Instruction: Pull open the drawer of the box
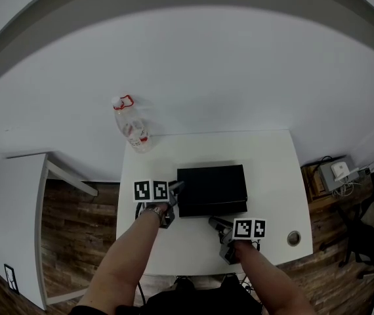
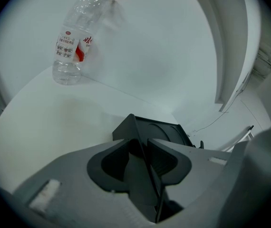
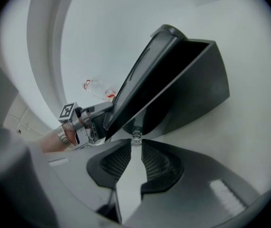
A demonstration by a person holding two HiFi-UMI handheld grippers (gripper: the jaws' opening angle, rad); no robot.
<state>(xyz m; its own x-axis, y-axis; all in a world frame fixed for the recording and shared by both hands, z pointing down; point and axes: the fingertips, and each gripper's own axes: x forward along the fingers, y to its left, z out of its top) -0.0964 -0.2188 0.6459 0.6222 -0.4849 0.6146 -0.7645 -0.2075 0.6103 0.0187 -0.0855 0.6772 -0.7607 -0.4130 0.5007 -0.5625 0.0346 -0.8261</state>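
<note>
Drawer knob (image 3: 136, 137) barely visible in right claw (image 3: 136, 145).

plastic bottle (image 1: 132, 125): far-left corner of white table (image 1: 272, 169) | wooden floor (image 1: 82, 235)

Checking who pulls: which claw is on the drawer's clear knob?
The right claw, pinching the clear knob on the black box; the left claw clamps the box's corner instead.
</note>
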